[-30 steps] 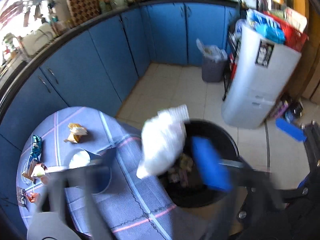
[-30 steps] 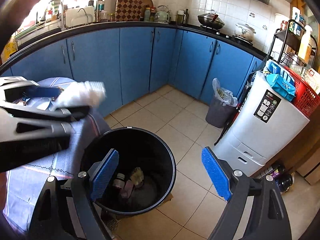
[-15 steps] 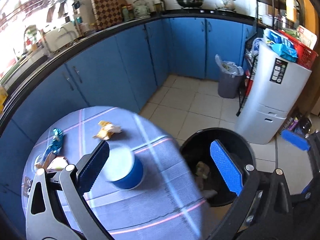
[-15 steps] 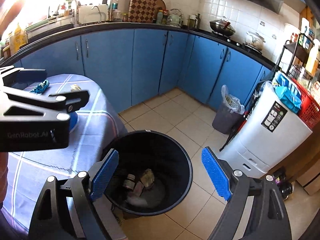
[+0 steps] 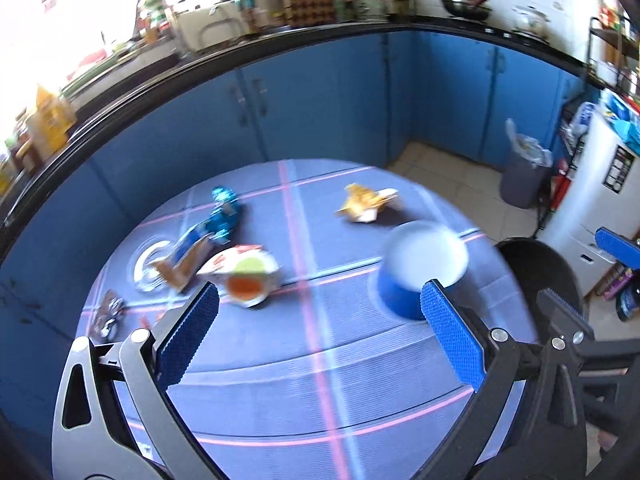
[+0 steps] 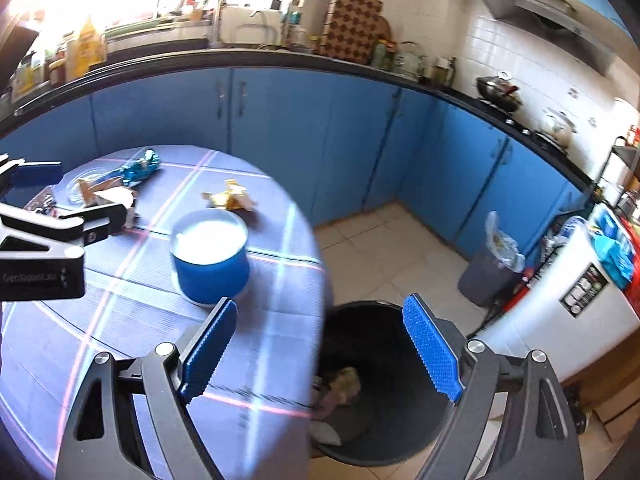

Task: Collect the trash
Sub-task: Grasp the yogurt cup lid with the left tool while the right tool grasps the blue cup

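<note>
On the round table (image 5: 320,380), crumpled wrappers (image 5: 368,202): likely light, soft, pinchable anywhere; left gripper (image 5: 320,336) and right gripper (image 6: 320,356) both wide, empty.

Both the left gripper (image 5: 318,340) and right gripper (image 6: 324,354) tilt downward, fingers spread (nothing between them).

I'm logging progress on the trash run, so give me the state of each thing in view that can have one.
left gripper: open, empty
right gripper: open, empty
black bin: uncovered, trash at the bottom
blue bowl: upright on the table
yellow wrapper: crumpled, on the table
blue wrapper: crumpled, on the table
white packet: lying on the table
grey bin: lined, filled
</note>
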`<state>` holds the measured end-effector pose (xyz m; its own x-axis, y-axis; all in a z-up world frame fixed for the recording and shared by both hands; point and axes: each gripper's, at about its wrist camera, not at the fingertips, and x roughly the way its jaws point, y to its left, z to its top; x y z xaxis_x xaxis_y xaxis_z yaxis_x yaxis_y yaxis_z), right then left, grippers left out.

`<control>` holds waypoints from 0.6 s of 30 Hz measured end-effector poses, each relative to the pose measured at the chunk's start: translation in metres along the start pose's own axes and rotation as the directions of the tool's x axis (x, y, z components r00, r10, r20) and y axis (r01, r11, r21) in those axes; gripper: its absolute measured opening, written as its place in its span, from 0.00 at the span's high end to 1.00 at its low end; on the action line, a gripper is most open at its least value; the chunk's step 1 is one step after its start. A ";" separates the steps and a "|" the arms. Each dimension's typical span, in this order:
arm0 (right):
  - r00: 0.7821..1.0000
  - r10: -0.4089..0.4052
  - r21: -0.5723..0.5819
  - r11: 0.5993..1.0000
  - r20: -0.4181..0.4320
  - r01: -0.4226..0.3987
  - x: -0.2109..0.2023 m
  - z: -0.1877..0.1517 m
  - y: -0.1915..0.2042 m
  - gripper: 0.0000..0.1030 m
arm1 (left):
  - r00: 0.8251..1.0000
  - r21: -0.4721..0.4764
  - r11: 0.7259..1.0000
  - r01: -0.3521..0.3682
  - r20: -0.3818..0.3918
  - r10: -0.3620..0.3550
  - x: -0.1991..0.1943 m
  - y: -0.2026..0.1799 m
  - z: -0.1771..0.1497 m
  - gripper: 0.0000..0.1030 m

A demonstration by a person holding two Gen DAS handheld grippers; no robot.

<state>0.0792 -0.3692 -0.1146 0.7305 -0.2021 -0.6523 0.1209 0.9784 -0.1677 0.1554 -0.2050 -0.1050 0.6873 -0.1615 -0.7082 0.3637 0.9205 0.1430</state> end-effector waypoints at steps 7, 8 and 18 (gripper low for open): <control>0.992 0.121 -0.004 0.993 -0.041 -0.121 0.024 0.018 0.042 0.20 | 0.996 -0.068 0.994 -0.080 -0.050 0.076 0.019 0.063 -0.027 0.03; 0.989 0.137 0.002 0.991 -0.050 -0.137 0.028 0.019 0.047 0.20 | 0.995 -0.082 0.993 -0.087 -0.062 0.082 0.024 0.071 -0.030 0.03; 0.970 0.196 0.050 0.980 -0.145 -0.191 0.081 0.033 0.075 0.20 | 0.990 -0.172 0.982 -0.081 -0.129 0.059 0.066 0.117 -0.032 0.03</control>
<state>0.1699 -0.3107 -0.1557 0.6348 -0.0107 -0.7726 0.0127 0.9999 -0.0034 0.2230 -0.0967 -0.1576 0.6208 -0.0592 -0.7817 0.1926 0.9781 0.0788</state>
